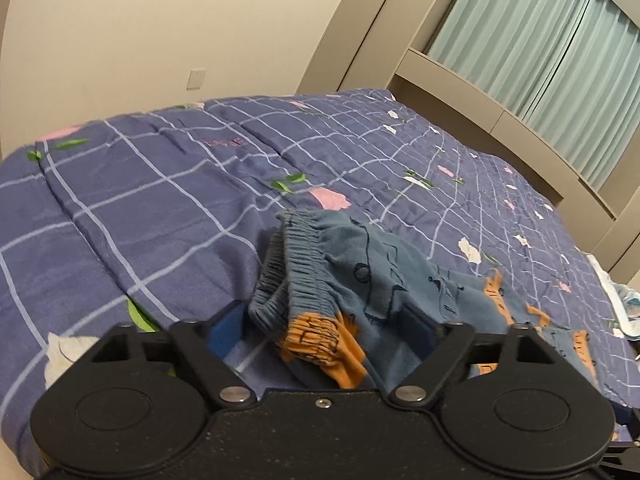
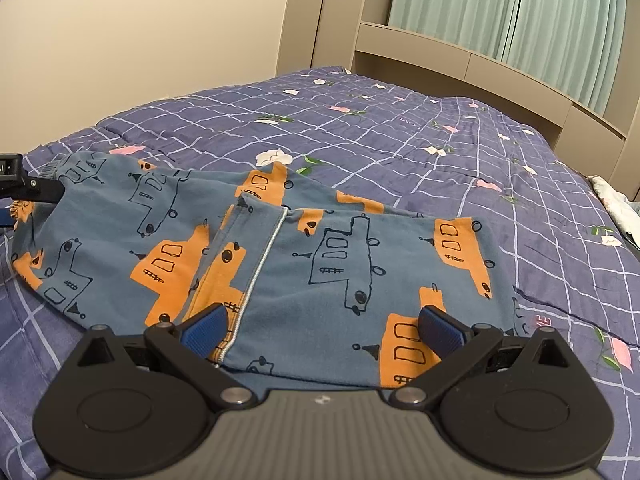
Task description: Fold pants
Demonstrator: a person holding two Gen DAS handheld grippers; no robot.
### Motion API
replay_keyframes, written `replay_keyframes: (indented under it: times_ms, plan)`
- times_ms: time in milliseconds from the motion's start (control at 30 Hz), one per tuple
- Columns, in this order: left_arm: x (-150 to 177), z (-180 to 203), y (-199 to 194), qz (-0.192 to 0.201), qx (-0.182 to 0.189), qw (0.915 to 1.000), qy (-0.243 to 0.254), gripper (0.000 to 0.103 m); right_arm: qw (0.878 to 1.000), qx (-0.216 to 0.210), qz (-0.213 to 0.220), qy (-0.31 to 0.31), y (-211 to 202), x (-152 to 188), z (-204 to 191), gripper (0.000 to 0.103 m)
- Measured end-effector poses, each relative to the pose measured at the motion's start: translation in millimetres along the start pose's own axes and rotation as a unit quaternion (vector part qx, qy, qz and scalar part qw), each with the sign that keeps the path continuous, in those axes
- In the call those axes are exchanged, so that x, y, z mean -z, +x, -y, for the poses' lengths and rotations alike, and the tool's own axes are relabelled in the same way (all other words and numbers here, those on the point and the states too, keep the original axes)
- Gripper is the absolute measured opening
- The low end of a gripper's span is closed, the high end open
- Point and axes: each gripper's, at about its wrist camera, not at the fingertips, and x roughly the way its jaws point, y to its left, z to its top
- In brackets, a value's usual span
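Observation:
Small blue pants (image 2: 320, 256) with orange and outlined truck prints lie on the bed, partly folded, a white-stitched seam running down the middle. In the left wrist view the gathered elastic waistband (image 1: 304, 276) bunches up between my left gripper's (image 1: 324, 328) wide-apart fingers; the cloth drapes over them. My right gripper (image 2: 324, 330) is open, its blue pads (image 2: 204, 330) resting on the near edge of the pants. The left gripper's black body (image 2: 24, 188) shows at the pants' left end in the right wrist view.
The bed is covered by a purple quilt (image 1: 160, 200) with a white grid and flower prints. A beige headboard with shelf (image 2: 500, 68) and green curtains stand behind. A beige wall with a socket (image 1: 196, 79) is to the left. Crumpled light cloth (image 1: 624, 304) lies at the bed's right edge.

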Motion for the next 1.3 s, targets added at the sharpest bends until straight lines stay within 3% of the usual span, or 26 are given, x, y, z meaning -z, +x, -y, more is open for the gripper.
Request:
replay_keyframes:
  times_ms: [133, 200, 300, 400, 667, 833, 1300]
  plan:
    - [-1, -1, -1, 0.0, -0.013, 0.9999, -0.01, 0.061, 1.0, -0.001, 0.0, 0.001, 0, 0, 0, 0.103]
    - [-4, -4, -3, 0.002, -0.015, 0.9997, -0.017, 0.044, 1.0, -0.001, 0.0, 0.0, 0, 0, 0, 0.103]
    - [-9, -2, -6, 0.005, -0.013, 0.9998, -0.012, 0.031, 1.0, -0.001, 0.001, 0.001, 0, 0, 1, 0.103]
    - [-13, 6, -12, 0.014, -0.011, 0.9998, 0.005, 0.025, 1.0, -0.002, 0.002, 0.002, 0, 0, 0, 0.103]
    - [-25, 34, -29, 0.046, 0.01, 0.9979, 0.044, 0.022, 1.0, -0.005, 0.003, 0.006, -1, -2, 1, 0.103]
    - [-36, 67, -39, 0.068, 0.047, 0.9929, 0.085, 0.021, 1.0, -0.006, 0.008, 0.018, -5, -3, 6, 0.103]
    - [-37, 200, -47, 0.093, 0.165, 0.9613, 0.2, 0.02, 0.993, 0.046, 0.024, 0.103, -29, -2, 82, 0.103]
